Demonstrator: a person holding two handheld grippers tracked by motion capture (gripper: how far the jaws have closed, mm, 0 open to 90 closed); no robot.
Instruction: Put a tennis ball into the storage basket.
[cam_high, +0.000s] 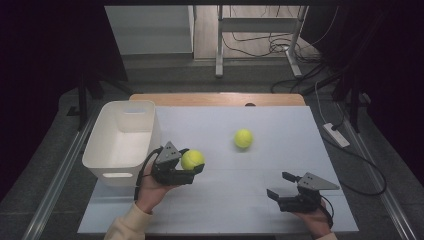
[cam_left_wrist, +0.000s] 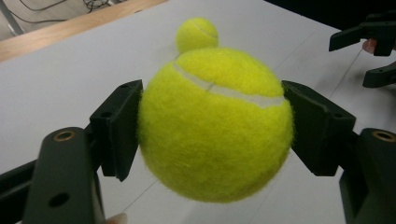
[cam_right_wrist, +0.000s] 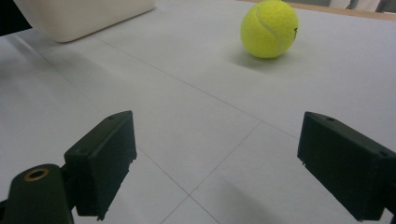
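Left gripper (cam_high: 194, 169) clamped on a tennis ball (cam_high: 192, 159) lifted beside the white bin (cam_high: 121, 141), right gripper (cam_high: 281, 185) jaws wide apart and empty, second tennis ball (cam_high: 243, 138) resting mid-table (cam_high: 280, 130).

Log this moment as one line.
left gripper: shut on yellow tennis ball | right gripper: open | second yellow tennis ball: on table

Held ball (cam_left_wrist: 215, 126) hides the lower part of the far ball (cam_left_wrist: 196, 33) beyond the left hand-held gripper (cam_left_wrist: 212, 126) in its own view. Right hand-held gripper (cam_left_wrist: 373, 51) is cut by the right edge there. Bin (cam_right_wrist: 84, 16), far left of the right hand-held gripper (cam_right_wrist: 224, 163), is cut by the top edge; inside not visible. Small mark on the far ball (cam_right_wrist: 269, 29) too small to read.
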